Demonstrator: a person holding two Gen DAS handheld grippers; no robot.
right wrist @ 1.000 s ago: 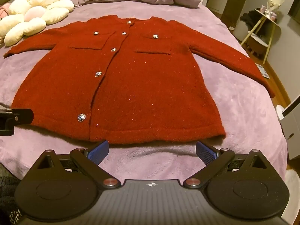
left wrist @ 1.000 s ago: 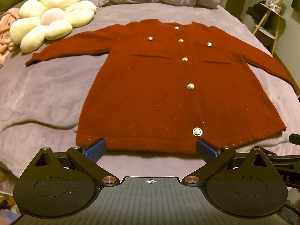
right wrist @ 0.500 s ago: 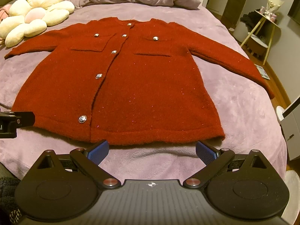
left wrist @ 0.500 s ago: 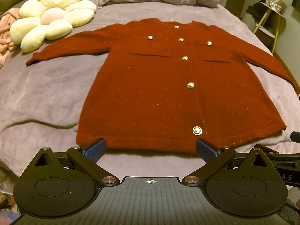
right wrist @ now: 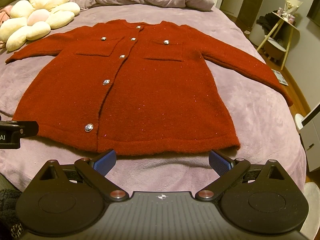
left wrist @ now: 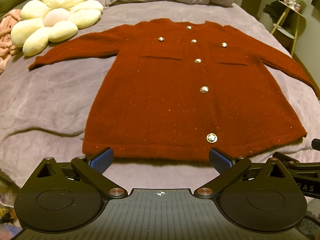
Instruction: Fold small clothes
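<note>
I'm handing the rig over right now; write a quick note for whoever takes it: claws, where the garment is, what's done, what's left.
Left claw: open, empty, near the hem's left part.
Right claw: open, empty, near the hem's right part.
Red cardigan: flat, face up, buttoned, both sleeves spread out on the purple bedspread; flower pillow lies beyond the left sleeve.
Done: garment laid out.
Left: every fold; nothing gripped yet. Probably start with the sleeves.

Bare bed (left wrist: 50, 100) on both sides of the red coat (left wrist: 180, 100), flower pillow (left wrist: 54, 20) blocking far left.
</note>
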